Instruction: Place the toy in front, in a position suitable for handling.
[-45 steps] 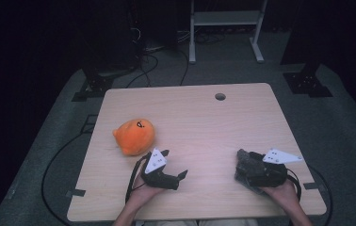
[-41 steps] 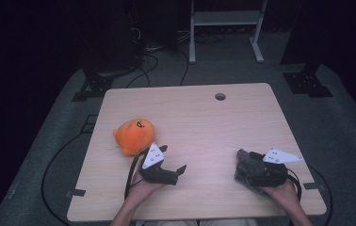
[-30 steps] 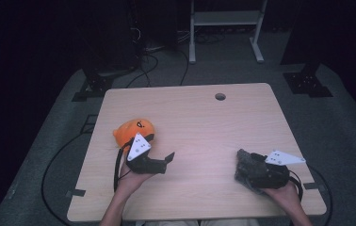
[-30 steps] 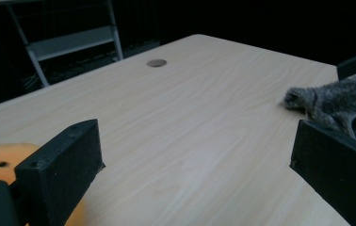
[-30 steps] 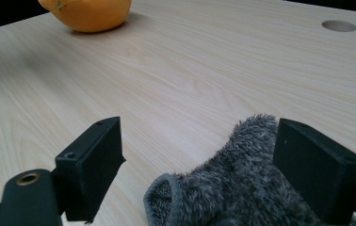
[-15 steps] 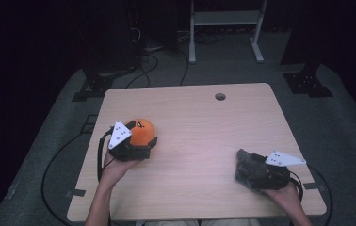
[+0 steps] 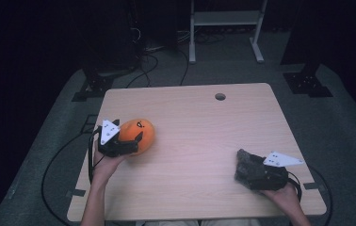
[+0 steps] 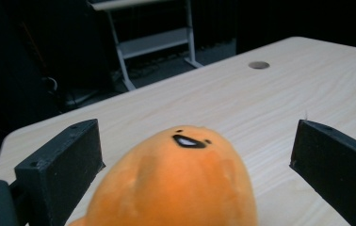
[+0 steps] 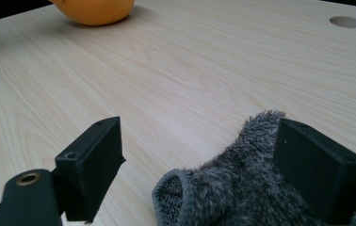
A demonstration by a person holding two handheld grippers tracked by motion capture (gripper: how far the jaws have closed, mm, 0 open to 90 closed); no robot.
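At the left of the high view, a person's left hand comes up from the bottom edge and holds the left gripper against an orange plush toy. That toy lies on the left part of a pale wooden table, a little above the middle of the frame. It has a small black face on its upper side. Seen from the left gripper view, the toy fills the lower middle of the frame, with one black jaw standing off at each side of it. The jaws are spread wide and there is a clear gap between each one and the toy, so nothing is clamped. A small round hole sits in the table near its far edge, in the upper middle of the high view.

Toward the lower right of the high view, the right hand rests the right gripper near the table's front right corner. A grey fuzzy cloth lies bunched at its tip. From the right gripper view the cloth sits in the lower right between the jaws, which also stand apart; it reaches the right one and lies clear of the left one.
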